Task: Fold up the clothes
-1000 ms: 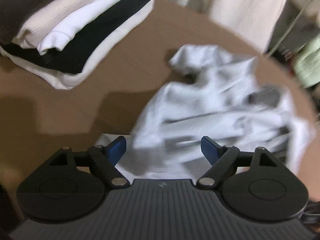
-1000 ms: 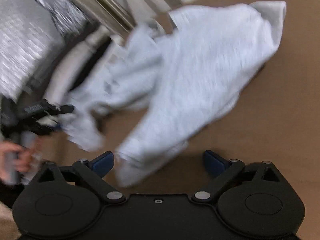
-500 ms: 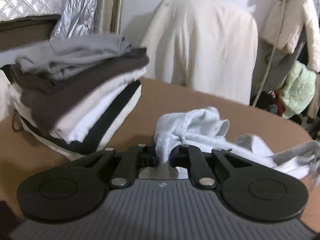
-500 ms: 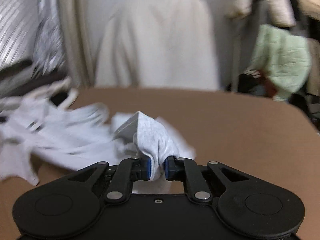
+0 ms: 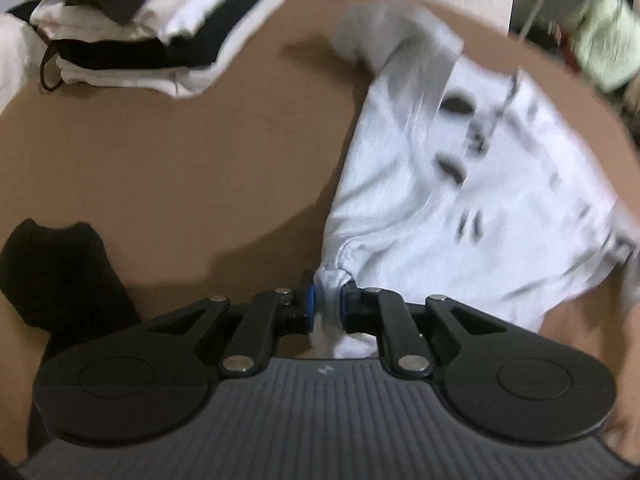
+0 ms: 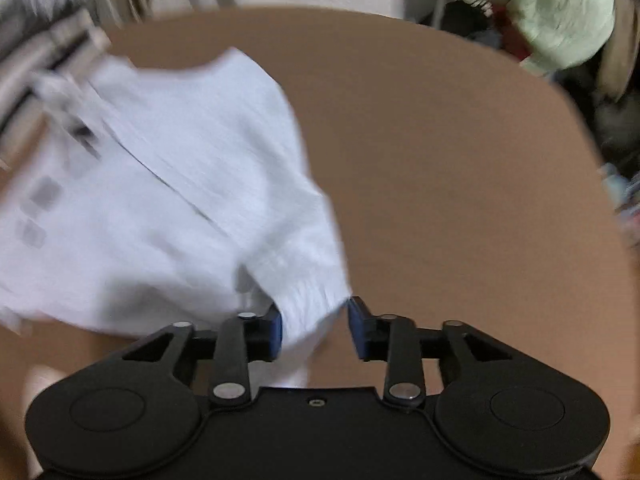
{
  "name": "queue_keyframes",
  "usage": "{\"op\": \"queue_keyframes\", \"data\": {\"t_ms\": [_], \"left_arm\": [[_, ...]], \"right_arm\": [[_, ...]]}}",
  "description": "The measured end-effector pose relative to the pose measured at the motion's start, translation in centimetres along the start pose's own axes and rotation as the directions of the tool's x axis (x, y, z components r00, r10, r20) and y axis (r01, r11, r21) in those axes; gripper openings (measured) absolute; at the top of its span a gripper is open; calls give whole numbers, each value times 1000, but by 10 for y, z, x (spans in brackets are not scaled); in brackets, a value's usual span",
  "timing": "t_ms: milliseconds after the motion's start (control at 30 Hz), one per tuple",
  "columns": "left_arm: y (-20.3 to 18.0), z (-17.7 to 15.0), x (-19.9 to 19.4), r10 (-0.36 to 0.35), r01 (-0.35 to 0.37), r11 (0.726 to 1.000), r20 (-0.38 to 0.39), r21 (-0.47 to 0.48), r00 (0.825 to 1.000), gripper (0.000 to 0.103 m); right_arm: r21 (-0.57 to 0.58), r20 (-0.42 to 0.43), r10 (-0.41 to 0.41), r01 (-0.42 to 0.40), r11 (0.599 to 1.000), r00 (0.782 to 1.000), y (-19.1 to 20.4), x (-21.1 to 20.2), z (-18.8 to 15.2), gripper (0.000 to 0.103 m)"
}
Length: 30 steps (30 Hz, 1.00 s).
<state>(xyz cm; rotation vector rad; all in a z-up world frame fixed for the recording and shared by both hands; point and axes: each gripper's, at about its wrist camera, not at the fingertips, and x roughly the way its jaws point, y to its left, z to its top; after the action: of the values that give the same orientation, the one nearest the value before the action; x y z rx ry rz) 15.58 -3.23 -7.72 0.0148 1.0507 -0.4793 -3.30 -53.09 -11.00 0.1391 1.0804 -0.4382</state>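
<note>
A light grey garment with dark printed marks lies spread across the brown table. My left gripper pinches a bunched corner of it at the near edge; its jaws are easing open a little, but the pads still press the fabric. In the right wrist view the same garment stretches away to the left, blurred by motion. My right gripper is opening, with the ribbed hem lying loose between its parted blue pads.
A stack of folded clothes in white, black and brown sits at the table's far left. A black cloth lies near the left front edge. A pale green jacket hangs beyond the far right corner.
Both cameras have tipped down from a level look to the tabletop. The garment went from a lifted bunch to lying spread flat. The right jaws, shut on it half a second ago, have parted.
</note>
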Motion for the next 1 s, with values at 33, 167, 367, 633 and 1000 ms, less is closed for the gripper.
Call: {"op": "queue_keyframes", "data": {"t_ms": [33,167,367,633,1000], "left_arm": [[-1,8,-10,-23,24,1000,36,-2,999,15],[-8,45,-36,-100,98,995,163,18,982,42],[-44,133,33,-102,91,994,176,64,979,50],[-44,218,130,9,-3,1000,174,-31,985,77],[-50,196,210,25,-33,997,101,74,995,75]], "right_arm": [[-12,7,-26,26,1000,1000,0,-1,2,41],[-9,110,18,-17,1000,994,5,-18,23,58],[-50,277,283,-280,959,918,18,6,101,82],[32,159,377,-386,922,912,26,120,189,83],[79,196,439,-460,884,877,31,194,205,59]]}}
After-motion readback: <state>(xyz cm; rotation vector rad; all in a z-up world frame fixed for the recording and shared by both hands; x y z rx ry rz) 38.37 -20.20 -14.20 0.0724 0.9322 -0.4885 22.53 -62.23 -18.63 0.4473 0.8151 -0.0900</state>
